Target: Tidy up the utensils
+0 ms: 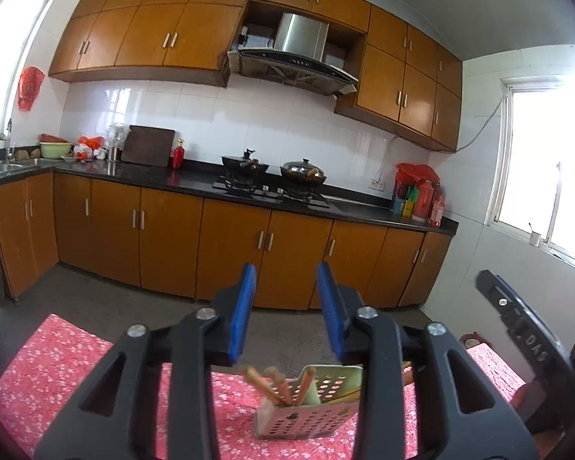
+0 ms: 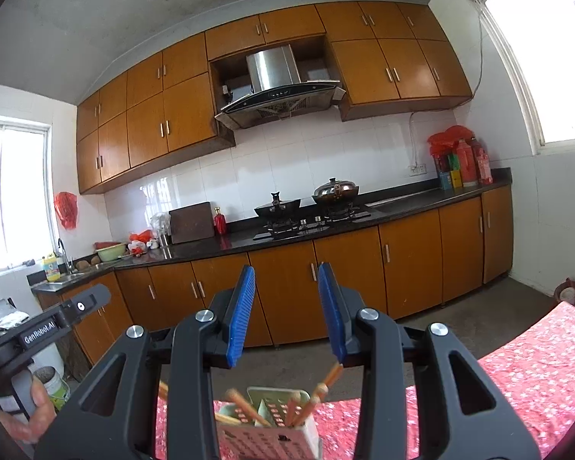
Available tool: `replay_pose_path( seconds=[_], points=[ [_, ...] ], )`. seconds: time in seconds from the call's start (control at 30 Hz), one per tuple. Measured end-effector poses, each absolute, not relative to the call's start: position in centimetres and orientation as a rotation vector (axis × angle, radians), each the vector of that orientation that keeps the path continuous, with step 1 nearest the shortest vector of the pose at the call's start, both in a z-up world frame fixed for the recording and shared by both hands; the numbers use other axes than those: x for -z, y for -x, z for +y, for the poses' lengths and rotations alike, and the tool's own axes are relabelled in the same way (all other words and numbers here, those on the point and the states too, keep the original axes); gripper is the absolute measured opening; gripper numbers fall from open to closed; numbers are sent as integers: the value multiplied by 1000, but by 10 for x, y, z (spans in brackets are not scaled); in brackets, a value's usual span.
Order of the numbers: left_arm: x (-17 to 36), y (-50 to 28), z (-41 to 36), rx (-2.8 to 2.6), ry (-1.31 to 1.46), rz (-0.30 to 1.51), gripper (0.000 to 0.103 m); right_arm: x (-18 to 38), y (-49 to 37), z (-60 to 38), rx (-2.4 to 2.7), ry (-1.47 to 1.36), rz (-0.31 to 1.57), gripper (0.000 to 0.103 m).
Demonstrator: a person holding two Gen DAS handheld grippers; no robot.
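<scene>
A pale green perforated utensil holder [image 1: 310,410] stands on the red flowered tablecloth [image 1: 57,364] and holds several wooden chopsticks [image 1: 272,383]. My left gripper [image 1: 286,280] is open and empty, raised above and behind the holder. In the right wrist view the same holder [image 2: 266,429] with chopsticks [image 2: 310,398] sits low between my arms. My right gripper [image 2: 286,280] is open and empty, above the holder. The other gripper's body shows at the right edge of the left view [image 1: 525,329] and at the left edge of the right view [image 2: 46,326].
A kitchen counter [image 1: 195,180] runs along the far wall with a gas stove [image 1: 272,191], two pans, a cutting board [image 1: 147,145], bottles [image 1: 421,195] and a sink [image 1: 7,166]. Brown cabinets stand below and above. Grey floor lies between table and cabinets.
</scene>
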State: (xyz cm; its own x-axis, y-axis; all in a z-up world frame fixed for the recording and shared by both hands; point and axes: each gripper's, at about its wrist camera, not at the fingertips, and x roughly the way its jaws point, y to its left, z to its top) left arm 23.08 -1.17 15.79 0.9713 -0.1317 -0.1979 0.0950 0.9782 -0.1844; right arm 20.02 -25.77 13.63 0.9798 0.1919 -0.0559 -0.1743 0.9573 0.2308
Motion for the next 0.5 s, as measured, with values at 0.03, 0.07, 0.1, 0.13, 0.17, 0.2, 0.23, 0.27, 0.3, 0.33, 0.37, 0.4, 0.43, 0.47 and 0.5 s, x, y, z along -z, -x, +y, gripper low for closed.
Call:
replay_pose_path(
  seconds=[0.03,0.07,0.1,0.13,0.17,0.2,0.23,0.27,0.3,0.33,0.37,0.4,0.43,0.47,0.5],
  points=[
    [-158,-224,-9,110,171,209,41,-137,-193,-258,-185,-220,81,42],
    [-158,-217,-6,104,166,209,45,-137,-188,-259,-182,-214,86,48],
    [-157,-208,-3,100,159,209,47,-137,-182,-259,-181,-208,90,50],
    [-155,-197,0,89,144,210,52,-136,-175,-260,-183,-203,95,54],
    [-153,-189,3,76,134,212,57,-134,-165,-260,-184,-198,105,59],
    [-150,-177,5,66,122,215,60,-132,-157,-259,-183,-193,114,62],
    [-145,-166,8,63,113,219,68,-130,-151,-259,-181,-191,124,67],
    [-142,-157,9,57,108,222,77,-125,-142,-258,-183,-185,141,73],
    [-137,-145,11,51,102,227,82,-121,-133,-256,-184,-177,157,78],
    [-131,-133,13,52,98,233,92,-117,-128,-254,-181,-169,166,86],
    [-127,-125,14,54,93,238,96,-111,-118,-251,-178,-154,174,92],
    [-121,-114,14,54,84,241,97,-105,-108,-247,-174,-135,179,95],
    [-116,-105,14,47,75,246,99,-99,-100,-243,-167,-112,184,100],
    [-108,-95,13,37,62,256,99,-95,-94,-241,-162,-96,187,101],
    [-100,-85,13,31,51,268,99,-89,-86,-237,-155,-76,191,101]
  ],
)
